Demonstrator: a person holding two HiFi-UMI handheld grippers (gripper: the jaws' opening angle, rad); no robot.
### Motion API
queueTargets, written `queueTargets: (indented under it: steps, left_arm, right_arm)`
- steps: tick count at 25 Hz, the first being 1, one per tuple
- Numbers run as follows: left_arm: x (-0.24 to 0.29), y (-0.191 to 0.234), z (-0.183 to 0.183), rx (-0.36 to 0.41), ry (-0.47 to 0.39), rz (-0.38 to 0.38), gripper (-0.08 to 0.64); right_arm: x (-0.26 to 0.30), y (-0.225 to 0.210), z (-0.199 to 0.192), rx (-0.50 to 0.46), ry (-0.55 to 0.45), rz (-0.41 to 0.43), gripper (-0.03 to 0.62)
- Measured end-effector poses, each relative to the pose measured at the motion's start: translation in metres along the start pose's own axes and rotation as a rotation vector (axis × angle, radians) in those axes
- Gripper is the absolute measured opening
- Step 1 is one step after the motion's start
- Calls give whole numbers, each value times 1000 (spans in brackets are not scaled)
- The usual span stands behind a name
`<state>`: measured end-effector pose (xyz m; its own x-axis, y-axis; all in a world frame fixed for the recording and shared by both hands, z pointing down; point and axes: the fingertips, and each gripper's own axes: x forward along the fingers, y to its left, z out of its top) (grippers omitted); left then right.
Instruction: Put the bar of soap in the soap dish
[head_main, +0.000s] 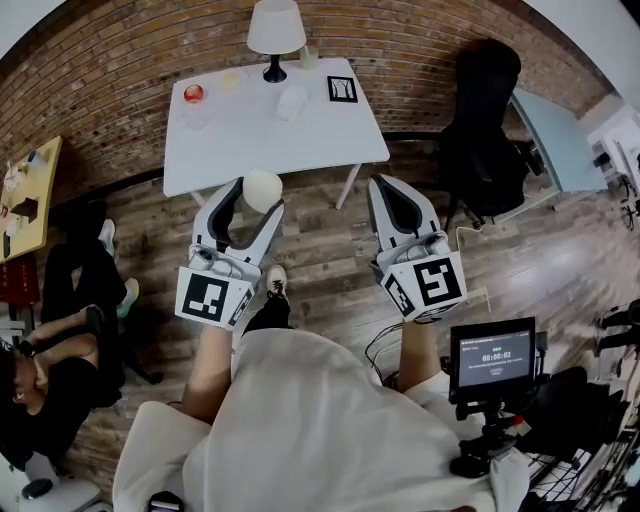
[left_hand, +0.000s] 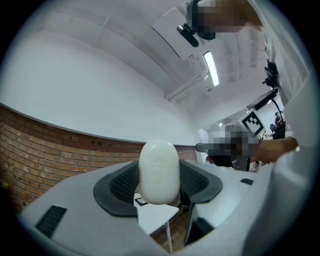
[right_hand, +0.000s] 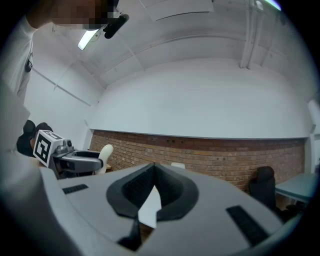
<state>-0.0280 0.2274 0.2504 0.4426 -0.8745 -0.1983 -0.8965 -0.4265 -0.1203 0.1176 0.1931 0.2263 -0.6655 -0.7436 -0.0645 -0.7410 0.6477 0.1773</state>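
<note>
A white oval bar of soap (head_main: 262, 188) is clamped upright between the jaws of my left gripper (head_main: 256, 199), which hangs over the wooden floor just in front of the white table (head_main: 300, 135). In the left gripper view the soap (left_hand: 159, 170) fills the gap of the left gripper (left_hand: 159, 186). A small pale dish (head_main: 231, 79) lies at the table's far side. My right gripper (head_main: 393, 196) is level with the left one, shut and empty; in its own view the right gripper (right_hand: 154, 186) has its pads meeting.
The table also carries a white lamp (head_main: 276, 30), a glass with something red (head_main: 194, 96), a white lump (head_main: 292, 100) and a framed picture (head_main: 342, 89). A black chair (head_main: 485, 110) stands to the right, a seated person (head_main: 60, 345) to the left, and a monitor (head_main: 492, 358) near my right.
</note>
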Motion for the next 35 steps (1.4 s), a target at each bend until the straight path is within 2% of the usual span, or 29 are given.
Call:
queueTargets:
  steps: [11, 14, 18, 25, 31, 35]
  left_arm:
    - [72, 57, -27, -24, 12, -6, 259]
    - [91, 71, -30, -29, 12, -11, 259]
    - [107, 87, -35, -28, 17, -11, 259]
    - [128, 110, -45, -41, 32, -18, 259]
    - [145, 127, -48, -40, 29, -34, 259]
    - [165, 153, -64, -49, 34, -47, 259]
  right_arm:
    - [80, -48, -23, 39, 44, 7, 2]
    - [99, -54, -25, 45, 48, 36, 2]
    - [120, -61, -35, 26, 70, 25, 2]
    - [150, -65, -45, 134, 84, 93, 2]
    - [171, -72, -44, 138, 86, 90, 2]
    - [200, -77, -54, 123, 93, 81, 2]
